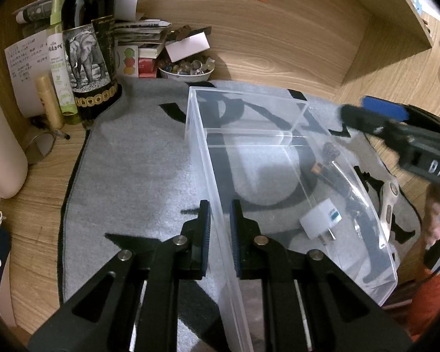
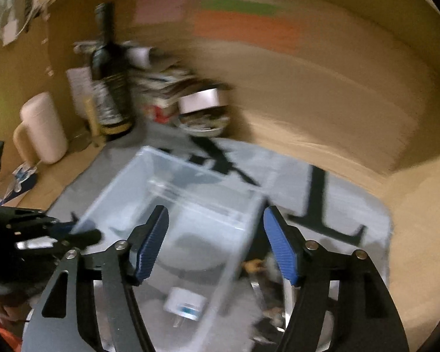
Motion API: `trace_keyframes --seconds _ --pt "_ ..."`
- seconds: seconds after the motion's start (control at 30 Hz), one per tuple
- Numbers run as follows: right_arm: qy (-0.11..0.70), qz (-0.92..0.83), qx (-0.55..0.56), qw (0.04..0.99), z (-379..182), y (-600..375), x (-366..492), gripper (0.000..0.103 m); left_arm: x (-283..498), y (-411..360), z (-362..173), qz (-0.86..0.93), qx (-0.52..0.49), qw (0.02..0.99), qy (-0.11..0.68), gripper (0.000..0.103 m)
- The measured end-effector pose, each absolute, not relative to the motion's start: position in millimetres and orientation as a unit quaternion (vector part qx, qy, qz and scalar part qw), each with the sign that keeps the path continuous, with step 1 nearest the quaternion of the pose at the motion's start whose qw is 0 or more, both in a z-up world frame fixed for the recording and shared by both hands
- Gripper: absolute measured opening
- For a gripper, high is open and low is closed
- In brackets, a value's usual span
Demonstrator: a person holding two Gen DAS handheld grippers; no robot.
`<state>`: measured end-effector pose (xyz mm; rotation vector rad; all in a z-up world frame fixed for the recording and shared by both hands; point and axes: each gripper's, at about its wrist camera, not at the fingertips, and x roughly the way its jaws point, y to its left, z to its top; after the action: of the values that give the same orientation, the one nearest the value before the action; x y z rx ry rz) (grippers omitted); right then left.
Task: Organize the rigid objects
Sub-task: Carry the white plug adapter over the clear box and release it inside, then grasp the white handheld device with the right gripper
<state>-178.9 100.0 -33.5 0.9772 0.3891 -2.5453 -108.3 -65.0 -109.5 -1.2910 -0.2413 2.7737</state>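
Note:
A clear plastic box (image 1: pixel 278 146) stands on a grey mat (image 1: pixel 132 176). My left gripper (image 1: pixel 220 234) is shut on the box's near left wall. Inside the box lies a white plug adapter (image 1: pixel 321 218). Just outside its right wall lie a small dark-and-orange item (image 1: pixel 322 170) and a white elongated object (image 1: pixel 388 202). My right gripper (image 2: pixel 217 246) is open and empty above the box (image 2: pixel 190 205); it also shows at the right of the left wrist view (image 1: pixel 375 117). The adapter (image 2: pixel 186 302) lies below it. The right wrist view is blurred.
A dark wine bottle (image 1: pixel 88 47), a green spray bottle (image 1: pixel 58 58), stacked papers (image 1: pixel 140 35) and a bowl of small trinkets (image 1: pixel 186 69) crowd the back left. A pale cylinder (image 1: pixel 3 152) stands at the left. Wooden shelf walls (image 1: pixel 366 29) enclose the back and right.

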Motion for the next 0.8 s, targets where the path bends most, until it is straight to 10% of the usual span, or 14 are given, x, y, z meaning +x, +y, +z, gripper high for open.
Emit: trace_keyframes --seconds 0.8 --pt "0.038 -0.914 0.403 -0.005 -83.1 266.4 -161.0 0.065 -108.1 -64.4 -109.3 0.901 -0.427 0.031 -0.072 0.013"
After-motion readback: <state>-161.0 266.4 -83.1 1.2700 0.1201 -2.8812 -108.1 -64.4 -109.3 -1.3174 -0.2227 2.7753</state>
